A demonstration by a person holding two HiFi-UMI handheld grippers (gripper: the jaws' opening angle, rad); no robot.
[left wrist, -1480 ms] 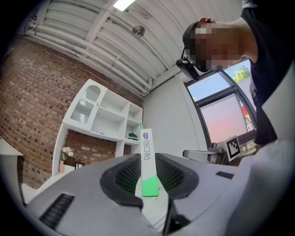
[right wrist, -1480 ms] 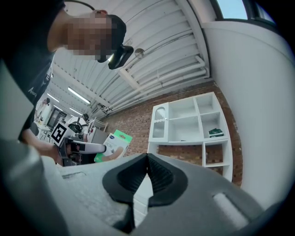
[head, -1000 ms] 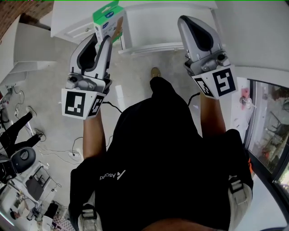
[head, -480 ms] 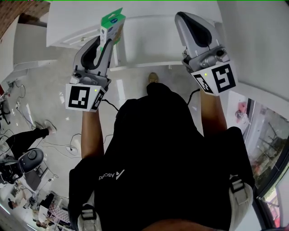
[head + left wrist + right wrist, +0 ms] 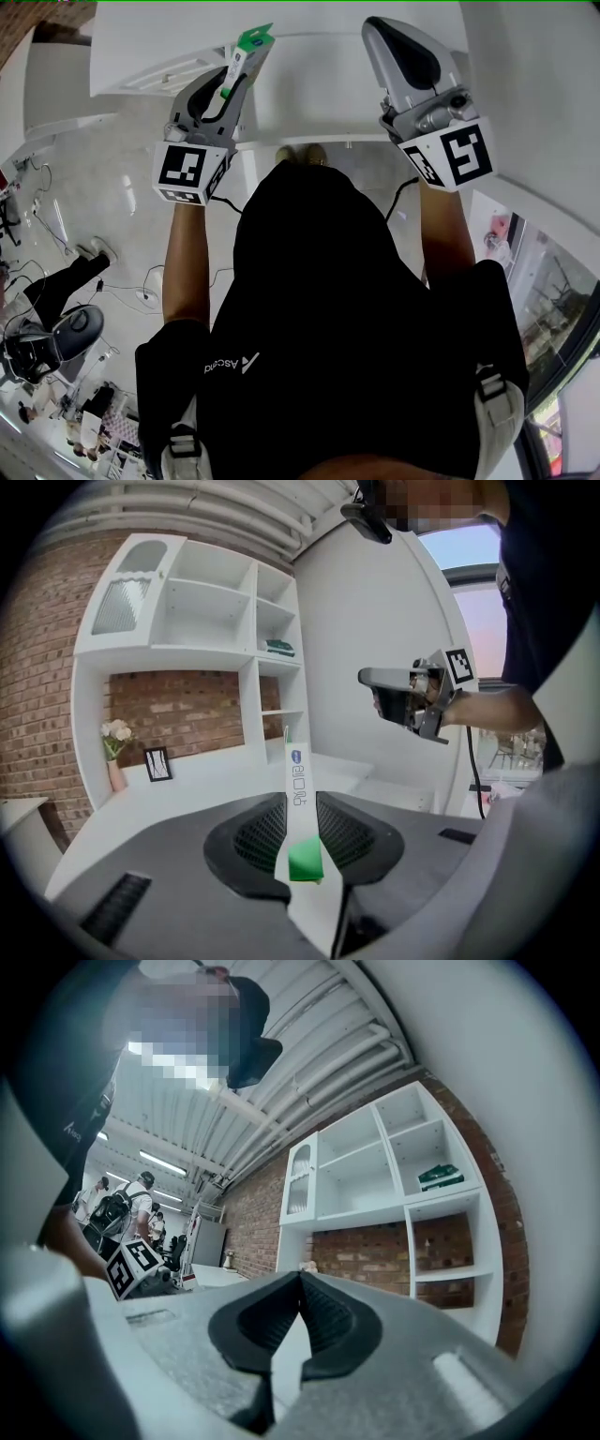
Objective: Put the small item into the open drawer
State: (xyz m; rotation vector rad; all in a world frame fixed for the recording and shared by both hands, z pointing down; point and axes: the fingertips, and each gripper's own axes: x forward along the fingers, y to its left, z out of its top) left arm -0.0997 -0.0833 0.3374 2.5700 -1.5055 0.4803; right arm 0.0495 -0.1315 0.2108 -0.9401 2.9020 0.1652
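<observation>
Holding the flat white-and-green cardboard packet (image 5: 297,771) up before the white drawer unit (image 5: 309,89).
The left gripper (image 5: 302,801) pinches the packet edge-on between its pads, upright over the unit's front edge. The right gripper (image 5: 300,1281) hangs alongside, jaws pressed together on nothing. This looks like the carry step; next the packet likely needs lowering over the drawer's opening, not clearly visible here, before the pads part.
</observation>
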